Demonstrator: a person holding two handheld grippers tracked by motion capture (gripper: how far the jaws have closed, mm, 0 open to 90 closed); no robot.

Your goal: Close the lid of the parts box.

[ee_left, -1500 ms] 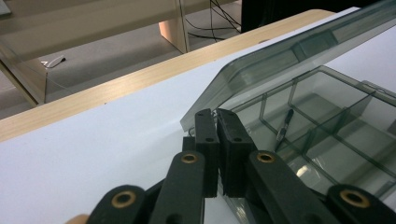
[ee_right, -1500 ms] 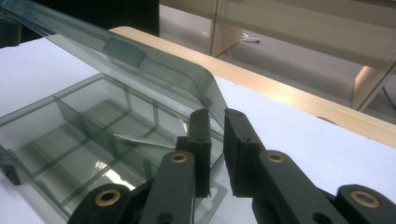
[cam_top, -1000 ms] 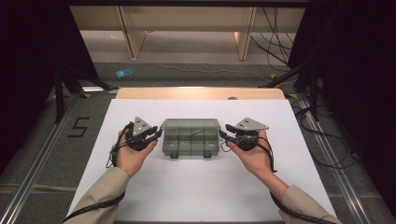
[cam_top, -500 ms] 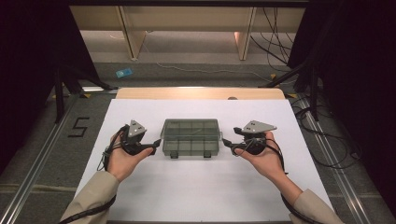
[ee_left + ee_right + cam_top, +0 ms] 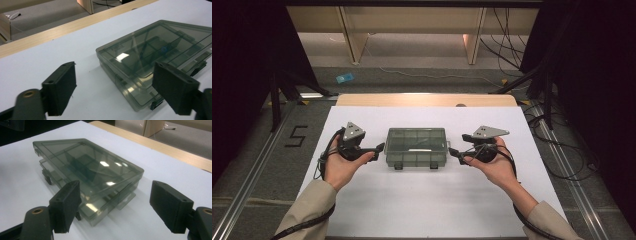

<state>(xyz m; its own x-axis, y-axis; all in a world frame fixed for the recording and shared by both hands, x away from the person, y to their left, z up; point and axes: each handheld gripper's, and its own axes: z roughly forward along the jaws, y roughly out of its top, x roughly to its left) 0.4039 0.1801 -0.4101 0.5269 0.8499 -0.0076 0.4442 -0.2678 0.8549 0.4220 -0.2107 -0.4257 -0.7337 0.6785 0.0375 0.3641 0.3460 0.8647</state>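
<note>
A smoky transparent compartment box (image 5: 416,146) with its lid down lies flat on the white table top (image 5: 427,200). My left gripper (image 5: 379,148) sits just off the box's left end, pointing at it. Its jaws have just been opening and stand open with nothing between them. My right gripper (image 5: 453,152) is a short way off the right end, its jaws also just opened and holding nothing. In the left gripper view the box (image 5: 155,50) lies beyond the left gripper (image 5: 117,92). In the right gripper view the box (image 5: 87,167) lies ahead of the right gripper (image 5: 117,206).
A wooden strip (image 5: 427,100) runs along the table's far edge. On the floor are a "5" mark (image 5: 296,136) at the left, a blue scrap (image 5: 345,78) farther back and cables (image 5: 572,150) at the right. Dark stands flank both sides.
Both grippers have drawn back outward from the box's two ends, and their jaws have spread apart. The box has stayed in place.
</note>
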